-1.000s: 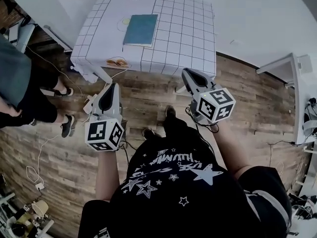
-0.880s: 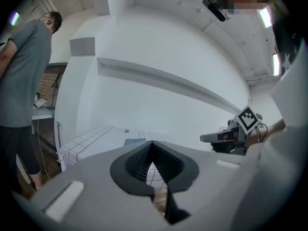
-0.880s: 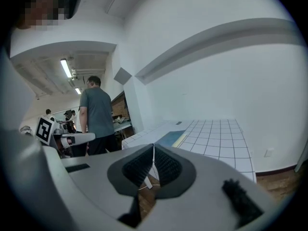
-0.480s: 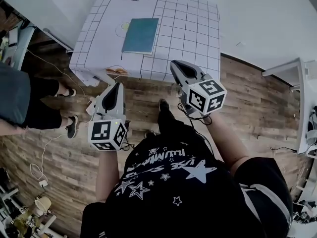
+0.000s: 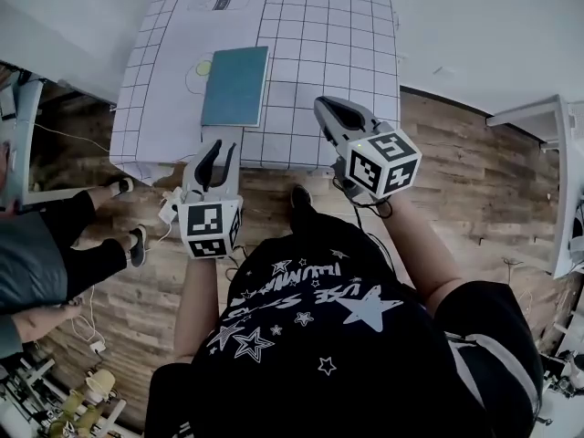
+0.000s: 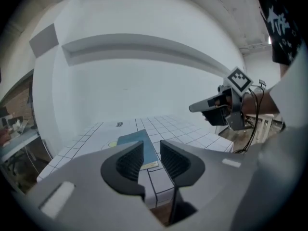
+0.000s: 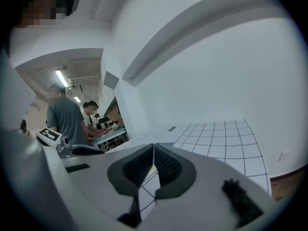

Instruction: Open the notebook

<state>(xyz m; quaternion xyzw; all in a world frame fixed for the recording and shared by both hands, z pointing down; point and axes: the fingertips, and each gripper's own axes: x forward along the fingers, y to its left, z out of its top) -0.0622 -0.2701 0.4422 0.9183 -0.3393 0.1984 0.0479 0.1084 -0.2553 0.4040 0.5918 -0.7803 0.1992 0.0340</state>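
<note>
Teal notebook (image 5: 235,87): just one, closed, flat on the left half of the white gridded tabletop (image 5: 338,53), nothing touching it.
Left hand-held gripper (image 5: 217,150): at the tabletop's near edge, just short of the notebook. Jaws apart, they've just been opening, nothing between them.
Right hand-held gripper (image 5: 325,109): over the near right part, jaws together, empty.
Head view only: wood-plank floor (image 5: 474,181), bystander's legs (image 5: 91,254) on the left.
Right gripper view only: two people (image 7: 65,119) by a far desk.
</note>
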